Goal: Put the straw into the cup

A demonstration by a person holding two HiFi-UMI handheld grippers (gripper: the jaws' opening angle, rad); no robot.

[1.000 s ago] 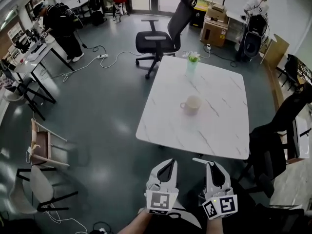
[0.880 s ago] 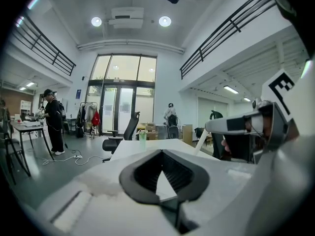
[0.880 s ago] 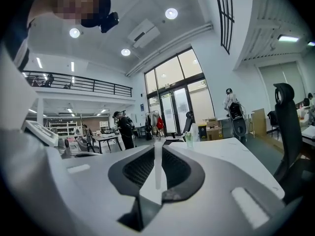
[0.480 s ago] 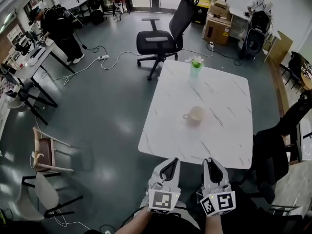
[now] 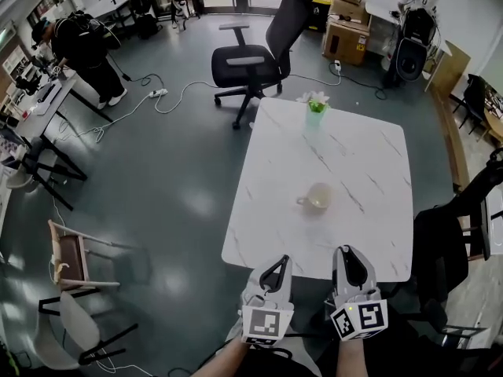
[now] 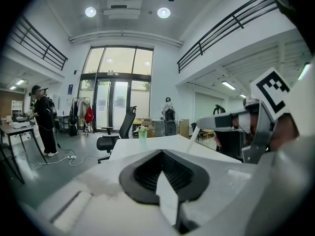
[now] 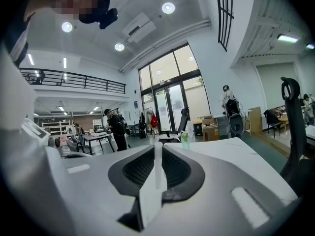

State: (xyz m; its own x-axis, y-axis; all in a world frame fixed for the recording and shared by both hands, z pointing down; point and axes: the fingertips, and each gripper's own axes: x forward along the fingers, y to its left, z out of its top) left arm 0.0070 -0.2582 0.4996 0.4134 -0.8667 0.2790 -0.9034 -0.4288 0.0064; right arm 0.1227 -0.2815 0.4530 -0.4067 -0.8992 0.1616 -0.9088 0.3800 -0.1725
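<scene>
A cream cup (image 5: 319, 198) with its handle to the left stands near the middle of the white marble table (image 5: 369, 234). Both grippers hover side by side just before the table's near edge, pointing at it. My right gripper (image 5: 348, 251) is shut on a thin white straw (image 7: 157, 162) that stands upright between its jaws (image 7: 157, 156). From the left gripper view, the straw (image 6: 194, 134) hangs from the right gripper's tip. My left gripper (image 5: 277, 261) is shut with nothing in it, its tips meeting (image 6: 165, 178).
A green vase with flowers (image 5: 316, 108) stands at the table's far edge. A black office chair (image 5: 247, 61) is beyond the table and another dark chair (image 5: 452, 234) is at its right. A person (image 5: 75, 42) stands at a desk far left. Cables lie on the floor.
Both grippers have moved forward together and now reach the table's near edge. The cup and table sit lower and nearer in the head view. The straw stays gripped.
</scene>
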